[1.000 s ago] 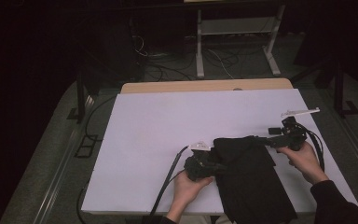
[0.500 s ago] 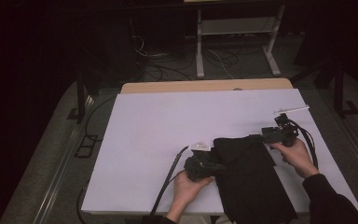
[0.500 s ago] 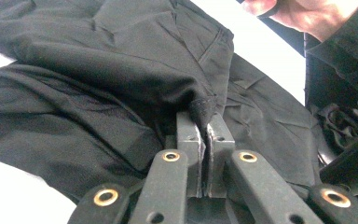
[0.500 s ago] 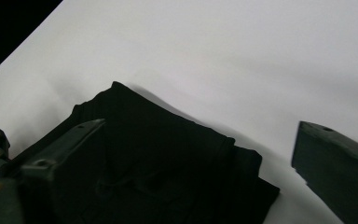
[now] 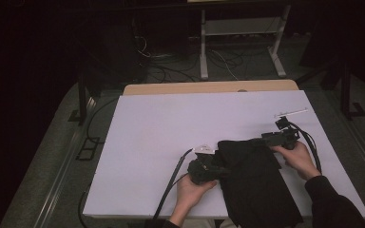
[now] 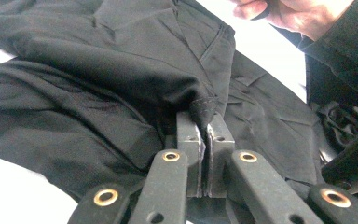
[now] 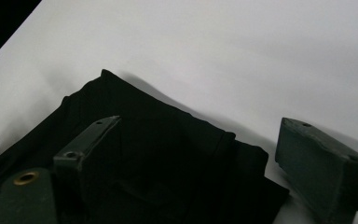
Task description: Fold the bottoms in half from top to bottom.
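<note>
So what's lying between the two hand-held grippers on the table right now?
In the high view, only the black garment lies between the left hand-held gripper and the right hand-held gripper.

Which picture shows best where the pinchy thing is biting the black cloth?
The left gripper view: the left gripper has its jaws shut on a fold of the black cloth, close up. The high view shows that grip small and dim. The right gripper view shows the cloth's far corner between open jaws.

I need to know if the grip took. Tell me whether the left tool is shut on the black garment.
Shut on it. In the left gripper view the left tool has its jaws pressed together, pinching a fold of the black garment.
</note>
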Available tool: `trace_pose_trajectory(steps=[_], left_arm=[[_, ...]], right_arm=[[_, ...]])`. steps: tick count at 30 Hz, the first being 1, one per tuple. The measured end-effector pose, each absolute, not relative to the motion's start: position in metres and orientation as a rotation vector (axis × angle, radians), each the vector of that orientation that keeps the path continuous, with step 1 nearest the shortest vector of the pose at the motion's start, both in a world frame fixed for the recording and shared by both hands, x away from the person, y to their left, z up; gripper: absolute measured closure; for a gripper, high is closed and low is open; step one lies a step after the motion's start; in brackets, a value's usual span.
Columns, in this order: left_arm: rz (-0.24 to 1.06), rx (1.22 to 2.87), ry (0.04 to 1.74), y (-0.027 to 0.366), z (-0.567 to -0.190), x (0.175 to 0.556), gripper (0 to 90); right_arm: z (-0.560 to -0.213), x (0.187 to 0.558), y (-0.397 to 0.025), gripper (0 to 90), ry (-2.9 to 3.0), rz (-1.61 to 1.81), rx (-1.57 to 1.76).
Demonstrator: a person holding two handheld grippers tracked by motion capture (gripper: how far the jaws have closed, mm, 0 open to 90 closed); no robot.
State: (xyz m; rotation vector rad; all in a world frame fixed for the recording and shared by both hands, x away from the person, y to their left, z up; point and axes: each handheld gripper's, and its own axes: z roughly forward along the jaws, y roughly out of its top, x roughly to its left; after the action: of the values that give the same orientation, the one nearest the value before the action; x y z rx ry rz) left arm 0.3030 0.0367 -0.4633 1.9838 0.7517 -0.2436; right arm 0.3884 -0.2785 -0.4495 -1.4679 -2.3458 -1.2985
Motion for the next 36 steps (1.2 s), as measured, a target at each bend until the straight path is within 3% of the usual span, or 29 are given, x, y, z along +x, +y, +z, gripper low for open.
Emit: trace_pose_trajectory(steps=[14,24,33,36], left_arm=[[-0.244,1.986,0.75,0.036,-0.465,0.303,86.0],[-0.243,1.987,0.747,0.035,-0.465,0.303,85.9],[-0.205,2.0,0.738,0.035,-0.463,0.301,84.7],[-0.17,2.009,0.724,0.035,-0.462,0.299,80.4]], right_arm=[[-0.455,0.389,-0.269,41.5,-2.339,-1.228,-1.45],[-0.449,0.385,-0.261,78.8,-2.408,-1.208,-1.407],[-0.434,0.377,-0.26,82.1,-2.365,-1.303,-1.376],[-0.431,0.373,-0.259,82.2,-2.36,-1.316,-1.362]])
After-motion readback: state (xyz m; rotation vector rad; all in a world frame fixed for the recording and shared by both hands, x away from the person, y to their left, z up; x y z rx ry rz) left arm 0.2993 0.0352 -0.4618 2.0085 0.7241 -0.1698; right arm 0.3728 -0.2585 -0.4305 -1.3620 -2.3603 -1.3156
